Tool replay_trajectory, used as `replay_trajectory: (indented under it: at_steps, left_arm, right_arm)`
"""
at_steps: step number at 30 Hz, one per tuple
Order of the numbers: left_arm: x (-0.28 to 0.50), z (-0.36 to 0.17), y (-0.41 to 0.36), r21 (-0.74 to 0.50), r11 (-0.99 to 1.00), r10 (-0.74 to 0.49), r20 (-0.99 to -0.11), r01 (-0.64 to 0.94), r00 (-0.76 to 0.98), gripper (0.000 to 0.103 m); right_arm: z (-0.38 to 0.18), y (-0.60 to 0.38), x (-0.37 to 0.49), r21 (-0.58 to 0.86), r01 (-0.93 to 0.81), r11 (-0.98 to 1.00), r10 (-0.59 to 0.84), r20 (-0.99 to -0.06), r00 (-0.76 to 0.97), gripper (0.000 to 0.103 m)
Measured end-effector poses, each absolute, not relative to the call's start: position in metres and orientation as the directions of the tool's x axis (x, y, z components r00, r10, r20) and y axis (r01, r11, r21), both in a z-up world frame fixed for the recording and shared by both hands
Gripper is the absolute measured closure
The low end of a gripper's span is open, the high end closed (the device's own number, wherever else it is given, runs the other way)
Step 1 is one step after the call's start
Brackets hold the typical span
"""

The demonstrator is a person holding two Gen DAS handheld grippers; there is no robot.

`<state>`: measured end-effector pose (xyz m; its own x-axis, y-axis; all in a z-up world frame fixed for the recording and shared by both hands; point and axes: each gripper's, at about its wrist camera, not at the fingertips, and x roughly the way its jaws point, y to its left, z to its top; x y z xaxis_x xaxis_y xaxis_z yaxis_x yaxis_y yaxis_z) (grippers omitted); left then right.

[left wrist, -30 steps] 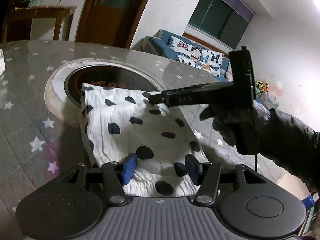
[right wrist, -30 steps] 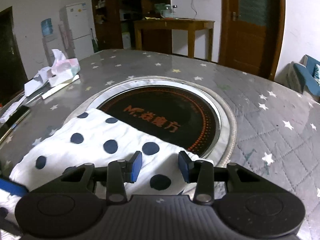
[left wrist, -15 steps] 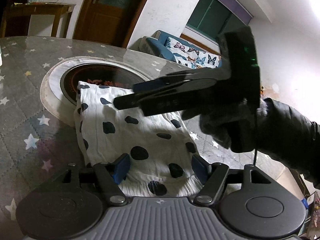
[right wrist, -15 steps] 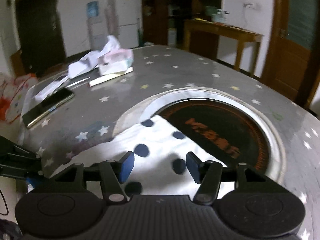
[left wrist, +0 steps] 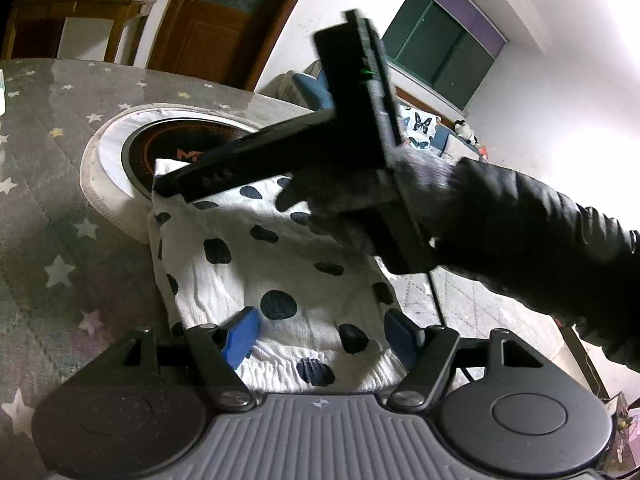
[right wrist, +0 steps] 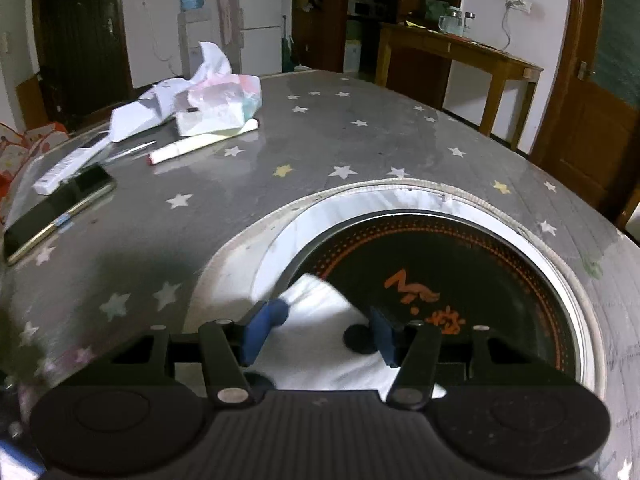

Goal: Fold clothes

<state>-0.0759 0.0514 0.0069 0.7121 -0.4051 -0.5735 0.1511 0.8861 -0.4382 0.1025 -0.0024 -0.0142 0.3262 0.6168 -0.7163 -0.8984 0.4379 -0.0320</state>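
Note:
A white garment with dark dots (left wrist: 256, 264) lies folded on the grey star-patterned table, its far end over the round black hotplate (left wrist: 168, 148). My left gripper (left wrist: 320, 338) is open just above the garment's near edge. My right gripper (right wrist: 324, 330) is open, its blue fingertips over the garment's far corner (right wrist: 316, 300) at the hotplate rim. In the left wrist view the right gripper's body (left wrist: 280, 160) and a black-sleeved arm (left wrist: 520, 232) reach across above the garment.
The black hotplate (right wrist: 460, 280) with its pale ring sits in the table. At the far left lie a phone (right wrist: 52, 216), a remote (right wrist: 68, 166), a tube (right wrist: 200, 146) and a tissue pack with paper (right wrist: 212, 104). A wooden side table (right wrist: 460, 52) stands behind.
My right gripper has swung left and forward from the garment's near side to its far corner at the hotplate. My left gripper has opened wider and stayed at the near edge.

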Motion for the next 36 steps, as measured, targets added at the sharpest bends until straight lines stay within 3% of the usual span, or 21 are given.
replay_trajectory:
  at_steps: [5, 11, 13, 21, 30, 36]
  left_arm:
    - [-0.079, 0.01, 0.051, -0.435, 0.888, -0.401, -0.573, 0.15, 0.715, 0.028]
    - [-0.079, 0.012, 0.048, -0.415, 0.898, -0.383, -0.572, 0.147, 0.725, 0.021]
    - [-0.08, 0.013, 0.047, -0.408, 0.901, -0.375, -0.572, 0.144, 0.729, 0.019]
    - [-0.082, 0.018, 0.039, -0.37, 0.92, -0.338, -0.582, 0.129, 0.739, 0.01]
    - [-0.087, 0.025, 0.032, -0.316, 0.942, -0.29, -0.595, 0.113, 0.749, 0.002]
    - [-0.089, 0.026, 0.028, -0.288, 0.953, -0.26, -0.605, 0.098, 0.753, 0.0]
  right_arm:
    - [-0.007, -0.005, 0.109, -0.008, -0.881, 0.473, 0.629, -0.697, 0.344, 0.046]
    - [0.012, -0.044, 0.103, 0.037, -0.855, 0.517, 0.644, -0.675, 0.36, 0.034]
    - [0.012, -0.059, 0.098, 0.056, -0.848, 0.527, 0.646, -0.675, 0.356, 0.024]
    - [-0.002, -0.108, 0.078, 0.104, -0.807, 0.581, 0.631, -0.683, 0.366, 0.022]
    - [0.002, -0.139, 0.057, 0.083, -0.759, 0.646, 0.629, -0.621, 0.468, 0.002]
    - [0.0, -0.163, 0.046, 0.114, -0.714, 0.691, 0.623, -0.594, 0.508, 0.0]
